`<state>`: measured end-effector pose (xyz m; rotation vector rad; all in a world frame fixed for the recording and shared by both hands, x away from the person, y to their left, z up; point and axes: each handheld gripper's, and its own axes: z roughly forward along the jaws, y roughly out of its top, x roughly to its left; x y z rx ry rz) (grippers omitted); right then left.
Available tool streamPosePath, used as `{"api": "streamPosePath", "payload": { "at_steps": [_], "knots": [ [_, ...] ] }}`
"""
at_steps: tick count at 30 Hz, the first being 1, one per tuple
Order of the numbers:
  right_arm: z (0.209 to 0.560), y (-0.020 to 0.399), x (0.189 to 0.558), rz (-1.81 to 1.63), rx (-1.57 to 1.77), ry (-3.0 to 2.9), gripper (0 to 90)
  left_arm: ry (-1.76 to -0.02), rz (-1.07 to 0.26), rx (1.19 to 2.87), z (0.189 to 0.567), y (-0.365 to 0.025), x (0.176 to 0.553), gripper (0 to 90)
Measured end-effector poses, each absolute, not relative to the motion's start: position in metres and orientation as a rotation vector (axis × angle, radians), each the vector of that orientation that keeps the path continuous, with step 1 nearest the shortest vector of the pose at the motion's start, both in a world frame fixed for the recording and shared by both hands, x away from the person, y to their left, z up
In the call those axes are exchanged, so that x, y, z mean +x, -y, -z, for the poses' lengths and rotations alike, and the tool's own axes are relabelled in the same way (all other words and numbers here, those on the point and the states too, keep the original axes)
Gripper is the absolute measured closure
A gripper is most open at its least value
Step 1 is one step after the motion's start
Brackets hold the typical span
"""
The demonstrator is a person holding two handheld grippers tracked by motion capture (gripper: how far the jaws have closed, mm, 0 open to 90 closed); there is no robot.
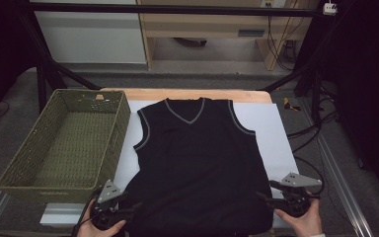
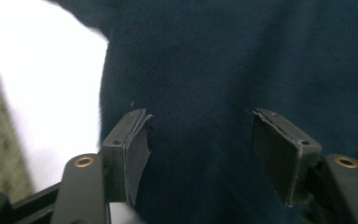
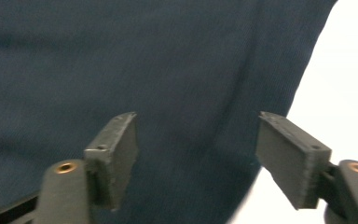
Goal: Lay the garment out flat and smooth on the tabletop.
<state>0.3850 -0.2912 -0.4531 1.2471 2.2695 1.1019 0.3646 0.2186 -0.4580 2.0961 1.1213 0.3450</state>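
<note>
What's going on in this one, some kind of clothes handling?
A person holds a gripper in each hand at the near edge of a table where a dark sleeveless V-neck vest lies spread flat on a white sheet. The left gripper is at the vest's bottom left corner and the right gripper at its bottom right corner. In both gripper views the jaws stand apart over the fabric without clamping it. An empty green woven basket sits to the left of the vest.

black fingers, brass screws, grey three-cornered plates
</note>
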Motion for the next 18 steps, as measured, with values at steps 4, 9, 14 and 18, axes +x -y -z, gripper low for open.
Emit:
{"api": "streamPosePath", "payload": {
  "at_steps": [4,9,14,18],
  "knots": [
    [0.460,0.293,0.406,-1.095,1.266,-2.253,23.9,-1.133,-0.366,2.109,0.468,-0.216,0.376,38.6],
    [0.468,0.299,0.421,-1.086,1.272,-2.232,26.0,-1.148,-0.418,2.119,0.472,-0.216,0.385,41.5],
    [0.476,0.299,0.425,-1.046,1.296,-2.297,40.6,-1.147,-0.450,2.141,0.475,-0.215,0.384,43.3],
    [0.476,0.295,0.423,-0.957,1.268,-2.307,59.3,-1.145,-0.433,2.151,0.474,-0.215,0.382,59.0]
  ]
}}
